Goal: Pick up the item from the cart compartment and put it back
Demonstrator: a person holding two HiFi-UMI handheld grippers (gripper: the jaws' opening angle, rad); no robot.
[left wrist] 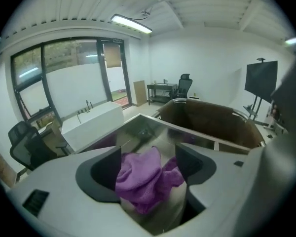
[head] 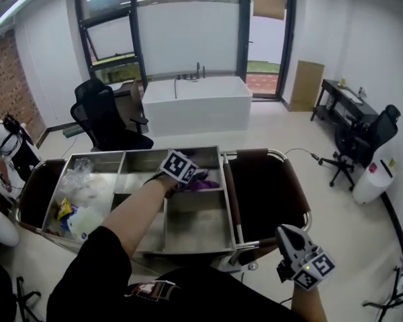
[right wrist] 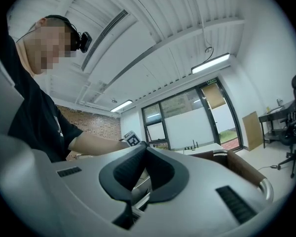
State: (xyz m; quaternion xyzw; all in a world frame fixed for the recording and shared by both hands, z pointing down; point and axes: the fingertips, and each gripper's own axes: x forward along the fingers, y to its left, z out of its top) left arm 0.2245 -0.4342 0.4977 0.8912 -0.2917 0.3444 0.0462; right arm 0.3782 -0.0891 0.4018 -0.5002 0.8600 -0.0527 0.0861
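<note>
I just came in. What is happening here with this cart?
A person stands at a metal cart with a tool in each hand. The left tool is down in a compartment on the cart's far side. Its jaws stand apart on either side of a crumpled purple cloth and do not seem to press it. The right tool hangs by the cart's near edge, jaws together and empty.

My left arm point(head: 131, 210) reaches ahead, left claw point(left wrist: 148, 168) spread open; right claw point(head: 287, 234) held low near me, jaws together.
</note>
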